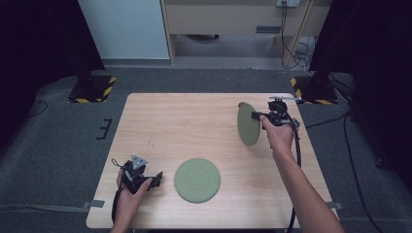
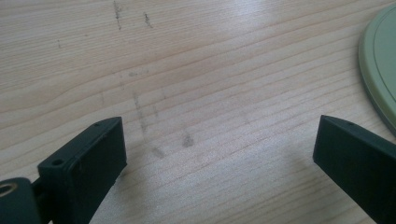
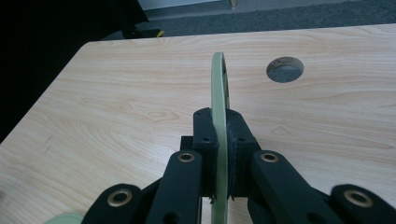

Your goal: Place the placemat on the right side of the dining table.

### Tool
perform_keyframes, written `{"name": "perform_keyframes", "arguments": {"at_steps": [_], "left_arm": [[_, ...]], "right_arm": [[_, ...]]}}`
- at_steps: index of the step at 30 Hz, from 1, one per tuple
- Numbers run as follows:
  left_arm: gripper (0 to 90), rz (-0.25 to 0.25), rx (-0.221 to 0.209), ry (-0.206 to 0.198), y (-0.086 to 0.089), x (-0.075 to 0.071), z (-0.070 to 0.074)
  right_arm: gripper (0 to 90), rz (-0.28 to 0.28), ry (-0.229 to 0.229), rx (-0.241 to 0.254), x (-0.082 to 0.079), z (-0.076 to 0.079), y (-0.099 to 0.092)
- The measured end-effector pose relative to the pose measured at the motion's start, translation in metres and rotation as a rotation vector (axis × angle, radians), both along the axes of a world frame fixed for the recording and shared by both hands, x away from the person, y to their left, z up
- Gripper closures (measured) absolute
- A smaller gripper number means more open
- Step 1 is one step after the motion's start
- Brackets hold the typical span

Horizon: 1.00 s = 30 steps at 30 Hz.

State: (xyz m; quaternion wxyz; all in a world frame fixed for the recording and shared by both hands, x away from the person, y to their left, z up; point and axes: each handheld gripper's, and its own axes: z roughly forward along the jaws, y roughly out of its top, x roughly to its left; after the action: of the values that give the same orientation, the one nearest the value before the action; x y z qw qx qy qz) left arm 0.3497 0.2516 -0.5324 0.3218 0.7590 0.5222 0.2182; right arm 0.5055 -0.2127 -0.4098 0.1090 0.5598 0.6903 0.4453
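Up at the far right of the wooden table (image 1: 160, 116), the right gripper (image 1: 256, 115) is clamping the rim of a green plate (image 1: 248, 124), holding it on edge above the tabletop; in the right gripper view its jaws are pressing both faces of that plate (image 3: 219, 93). Near the front edge, a second green plate (image 1: 197, 180) is lying flat, and just beside it the left gripper (image 1: 156, 179) is resting with jaws wide apart, gripping nothing

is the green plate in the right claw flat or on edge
On edge: the round green plate stands upright, its rim clamped in the right claw above the wooden table.
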Motion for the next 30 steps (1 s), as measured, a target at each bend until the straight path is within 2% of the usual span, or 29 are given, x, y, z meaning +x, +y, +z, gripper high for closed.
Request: {"name": "perform_keyframes", "arguments": {"at_steps": [15, 20, 23, 30], "left_arm": [[2.1, 0.011, 0.004, -0.003, 0.002, 0.000, 0.000], [2.1, 0.018, 0.006, -0.005, 0.006, 0.000, 0.001], [2.1, 0.029, 0.024, -0.009, 0.010, 0.001, 0.001], [2.1, 0.049, 0.015, 0.003, 0.017, 0.002, -0.001]], "right_arm": [[85.6, -0.028, 0.006, 0.000, 0.000, -0.007, -0.018], [85.6, -0.035, 0.008, -0.004, 0.001, -0.009, -0.025], [85.6, -0.041, 0.005, -0.008, 0.003, -0.010, -0.030], [85.6, -0.047, 0.006, -0.026, 0.007, -0.014, -0.041]]}}
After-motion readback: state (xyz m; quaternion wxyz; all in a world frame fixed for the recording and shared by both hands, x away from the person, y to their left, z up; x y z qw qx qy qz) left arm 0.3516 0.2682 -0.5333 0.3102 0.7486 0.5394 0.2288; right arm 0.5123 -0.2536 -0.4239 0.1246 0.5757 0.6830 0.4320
